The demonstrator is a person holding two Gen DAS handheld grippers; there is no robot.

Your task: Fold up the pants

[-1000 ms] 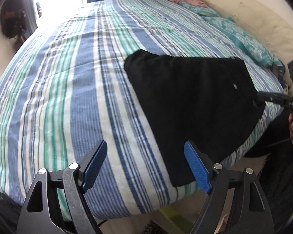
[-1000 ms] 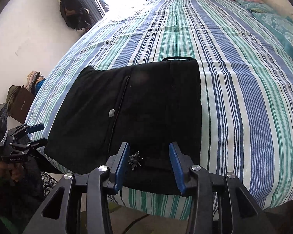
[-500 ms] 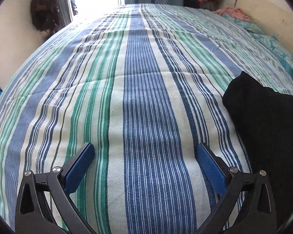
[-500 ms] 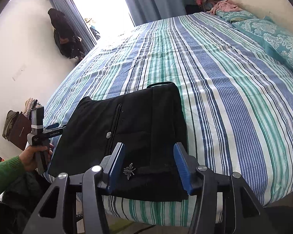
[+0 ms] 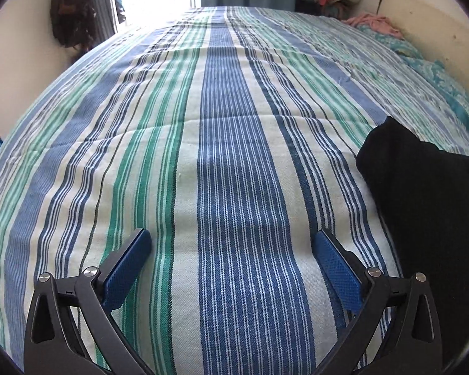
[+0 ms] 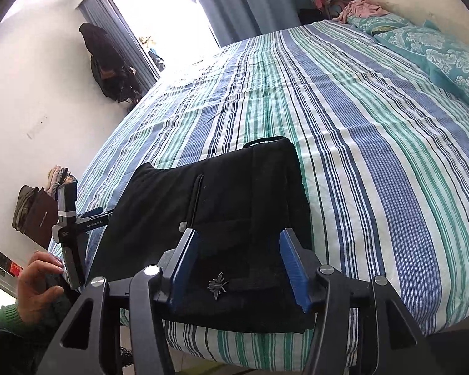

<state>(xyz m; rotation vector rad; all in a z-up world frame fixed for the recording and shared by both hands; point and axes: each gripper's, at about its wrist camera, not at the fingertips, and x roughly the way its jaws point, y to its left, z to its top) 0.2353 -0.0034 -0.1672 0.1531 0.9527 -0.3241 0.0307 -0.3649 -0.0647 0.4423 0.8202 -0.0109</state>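
Black pants (image 6: 222, 218), already folded into a compact, roughly square stack, lie at the near edge of the bed (image 6: 375, 162), on its striped cover. A dark loop projects from the stack's far edge, and a small metal ornament (image 6: 217, 285) sits on its near hem.

The right gripper (image 6: 238, 264) points down at that near hem. Its blue pads stand either side of the ornament and its jaws are opening; the fabric lies between and beneath them, but the pads do not appear to press on it.

The left gripper (image 5: 233, 265) is over bare striped cover with its jaws spread as wide as they go and nothing between them. From it the pants (image 5: 428, 218) lie off to the right, only their left margin in view. In the right wrist view the same tool (image 6: 75, 222) stands at the stack's left side, held by a hand (image 6: 39, 284) in a green sleeve.

Judgement: the fold looks close to finished. Any further fold would run across the stack's left-to-right width, and the right gripper is the nearer one.
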